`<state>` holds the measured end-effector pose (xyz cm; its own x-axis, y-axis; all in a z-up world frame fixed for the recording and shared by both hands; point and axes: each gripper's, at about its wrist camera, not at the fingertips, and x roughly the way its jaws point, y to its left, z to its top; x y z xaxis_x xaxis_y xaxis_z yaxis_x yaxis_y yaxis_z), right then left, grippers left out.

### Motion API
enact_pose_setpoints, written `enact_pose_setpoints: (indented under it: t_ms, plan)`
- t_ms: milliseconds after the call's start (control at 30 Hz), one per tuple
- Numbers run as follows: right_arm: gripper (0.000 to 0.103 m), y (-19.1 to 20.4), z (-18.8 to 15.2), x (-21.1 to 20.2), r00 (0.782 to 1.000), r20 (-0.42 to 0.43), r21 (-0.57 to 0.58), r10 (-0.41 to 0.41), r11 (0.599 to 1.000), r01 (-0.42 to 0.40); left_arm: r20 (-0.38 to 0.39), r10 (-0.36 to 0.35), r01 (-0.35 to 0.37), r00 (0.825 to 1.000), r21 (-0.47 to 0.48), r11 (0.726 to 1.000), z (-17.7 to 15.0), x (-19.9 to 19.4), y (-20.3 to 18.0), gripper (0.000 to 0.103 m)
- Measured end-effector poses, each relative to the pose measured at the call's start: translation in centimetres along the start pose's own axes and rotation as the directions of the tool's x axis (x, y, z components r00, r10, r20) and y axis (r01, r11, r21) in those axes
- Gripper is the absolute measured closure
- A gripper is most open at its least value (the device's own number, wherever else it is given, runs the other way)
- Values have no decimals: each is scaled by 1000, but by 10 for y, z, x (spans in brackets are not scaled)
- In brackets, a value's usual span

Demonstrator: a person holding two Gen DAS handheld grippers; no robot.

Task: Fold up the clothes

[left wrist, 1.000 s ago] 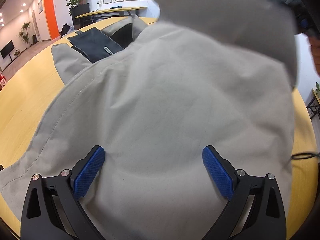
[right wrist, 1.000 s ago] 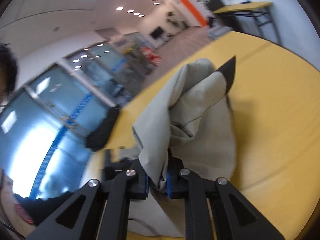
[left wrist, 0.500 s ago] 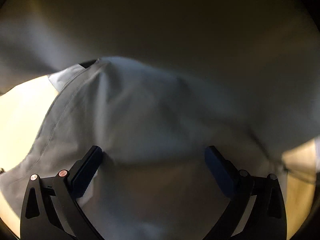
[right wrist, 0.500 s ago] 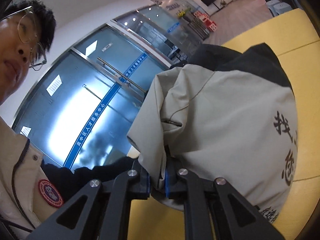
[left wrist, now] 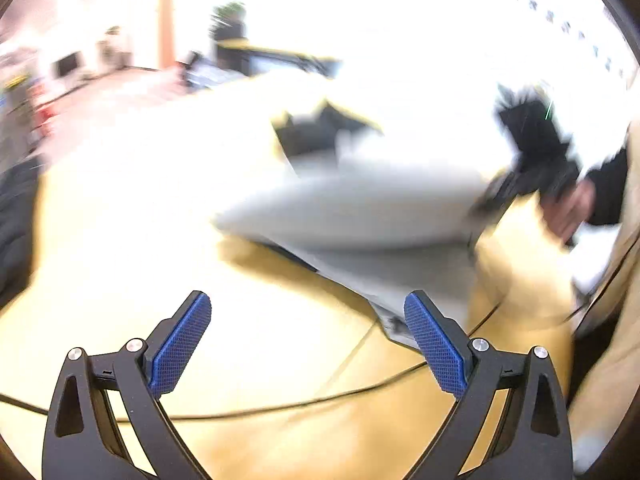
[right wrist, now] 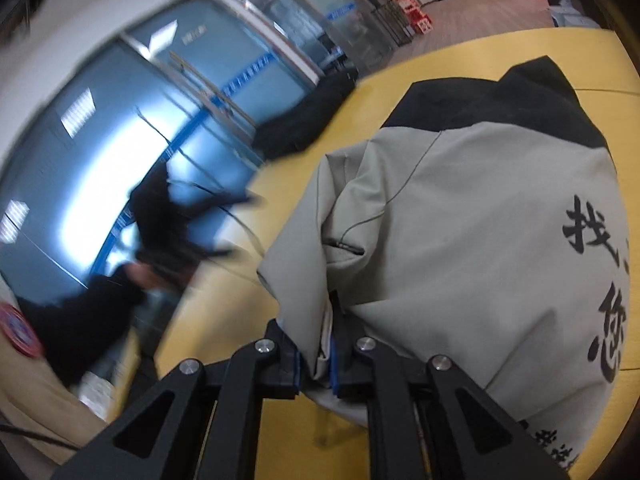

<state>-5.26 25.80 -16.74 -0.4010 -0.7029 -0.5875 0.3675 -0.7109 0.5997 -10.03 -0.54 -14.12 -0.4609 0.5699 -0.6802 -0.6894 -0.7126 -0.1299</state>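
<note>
A grey jacket with a black collar and black printed characters lies folded over on the yellow table. My right gripper is shut on a bunched edge of its cloth. In the blurred left wrist view the same jacket lies ahead and to the right. My left gripper stands open above bare table, with nothing between its blue pads. The right gripper shows there as a dark blur at the jacket's right end, held by a hand.
A thin black cable runs across the table under my left gripper. A dark garment lies at the table's far edge. The person's beige jacket is close on the right. Glass doors stand behind.
My left gripper has pulled up and away from the grey cloth, which no longer lies between its pads. The right gripper has swung the jacket over, so the printed back faces up.
</note>
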Motion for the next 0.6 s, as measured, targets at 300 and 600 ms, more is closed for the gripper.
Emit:
enact_pose_setpoints:
  t_ms: [300, 600]
  plan:
    - [91, 43, -24, 39, 940, -122, -388, -319, 887, 250, 263, 401, -285, 877, -389, 876, 41, -233, 14, 0]
    - [30, 89, -69, 46, 917, -10, -630, -399, 715, 304, 238, 230, -147, 944, -321, 936, 46, -134, -7, 0]
